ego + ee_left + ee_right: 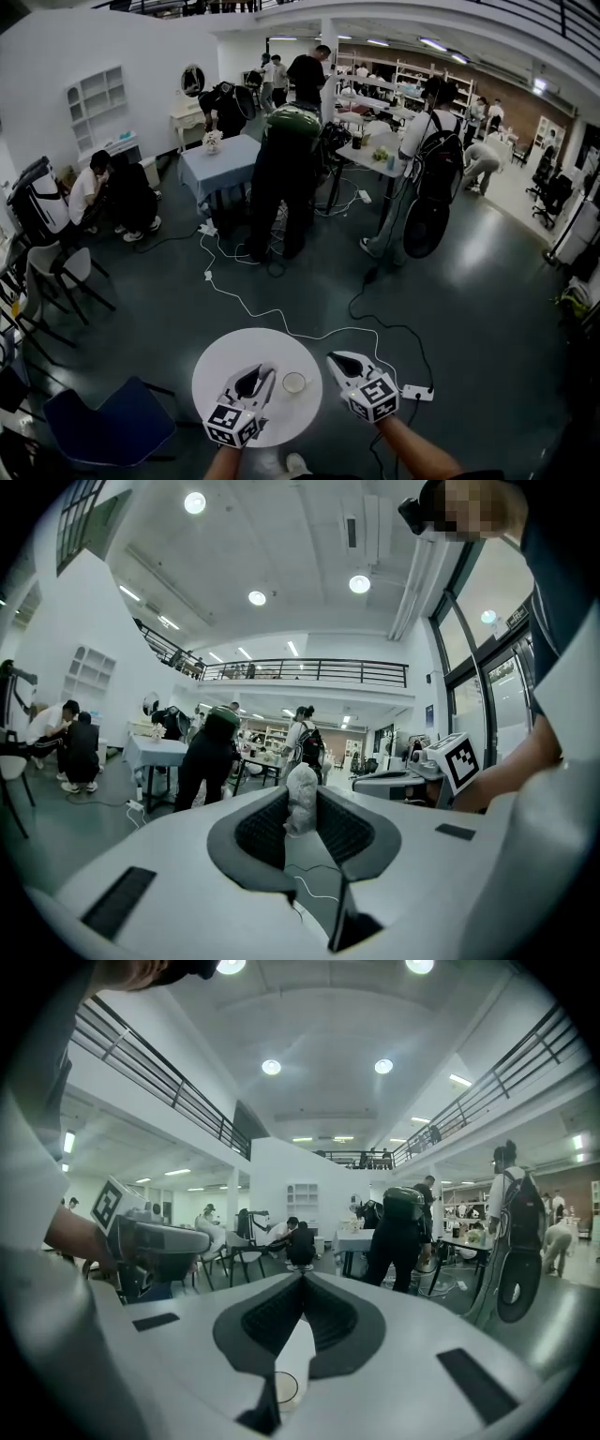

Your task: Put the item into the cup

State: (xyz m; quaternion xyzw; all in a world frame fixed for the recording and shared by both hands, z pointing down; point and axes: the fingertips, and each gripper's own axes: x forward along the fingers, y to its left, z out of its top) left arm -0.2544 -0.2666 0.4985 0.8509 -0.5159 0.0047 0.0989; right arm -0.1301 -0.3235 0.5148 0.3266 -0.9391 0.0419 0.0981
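A small clear cup stands on the round white table, right of its middle. My left gripper hovers over the table just left of the cup. In the left gripper view the left gripper is shut on a small whitish fuzzy item pinched upright near its tips. My right gripper hangs at the table's right edge, right of the cup. In the right gripper view the right gripper has its tips together with nothing held. The cup shows low through the gap behind them.
A blue chair stands at the table's left. A white power strip and a white cable lie on the dark floor. Several people stand round tables further off, and chairs line the left.
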